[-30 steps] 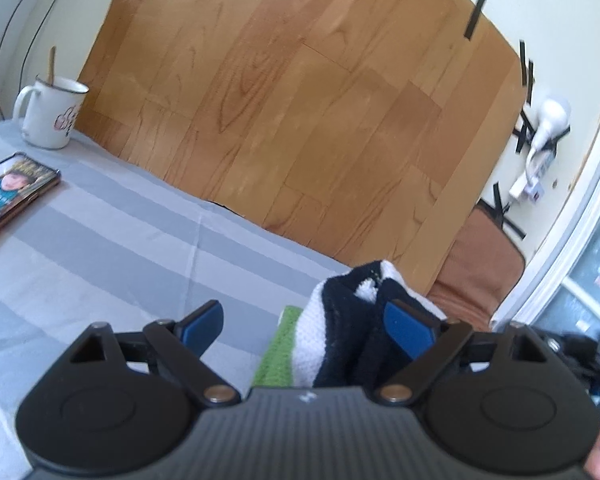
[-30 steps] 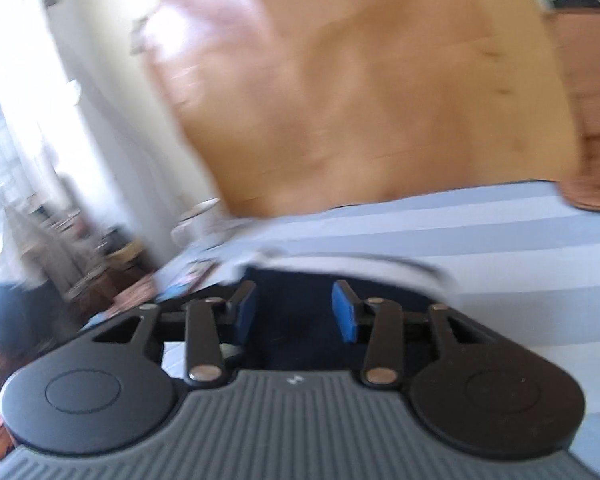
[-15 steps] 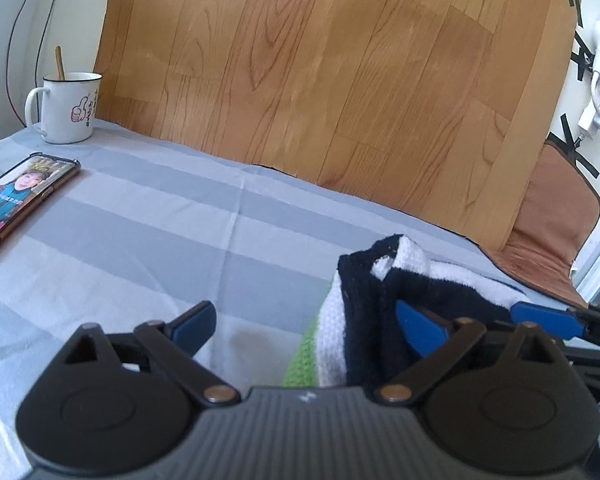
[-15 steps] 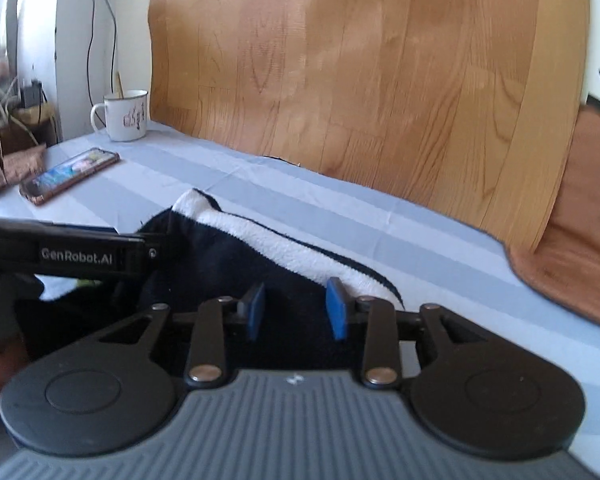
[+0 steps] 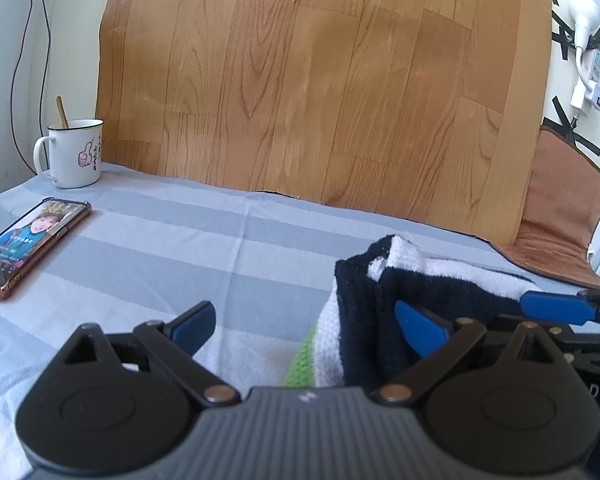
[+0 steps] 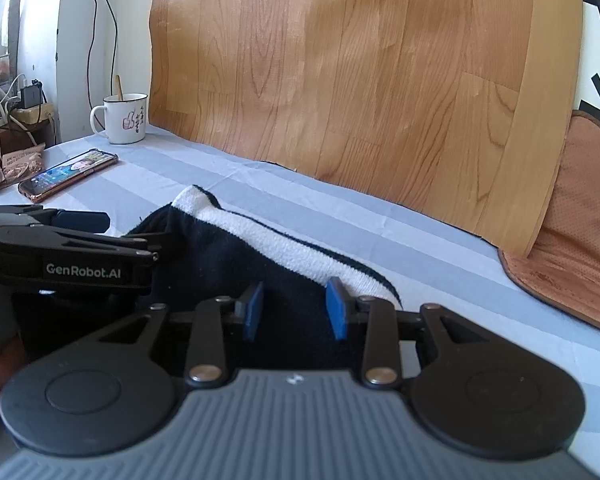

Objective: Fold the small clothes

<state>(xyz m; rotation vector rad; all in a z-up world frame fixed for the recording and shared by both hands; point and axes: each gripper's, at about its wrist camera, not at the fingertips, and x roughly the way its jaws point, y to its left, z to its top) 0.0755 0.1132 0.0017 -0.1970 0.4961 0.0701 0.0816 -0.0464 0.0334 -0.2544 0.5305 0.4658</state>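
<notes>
Two fisheye views, each low over a striped cloth, looking forward and slightly down along blue pads toward a wood panel against the wall

Left view: close behind its own gripper, set left of a dark garment; mug and phone at far left; right gripper's pad entering at the right edge

Right view: close behind its gripper, directly over the garment; left gripper at the left edge, seen side-on

Shared: panel, cloth, garment, mug, phone, brown mat at right
</notes>
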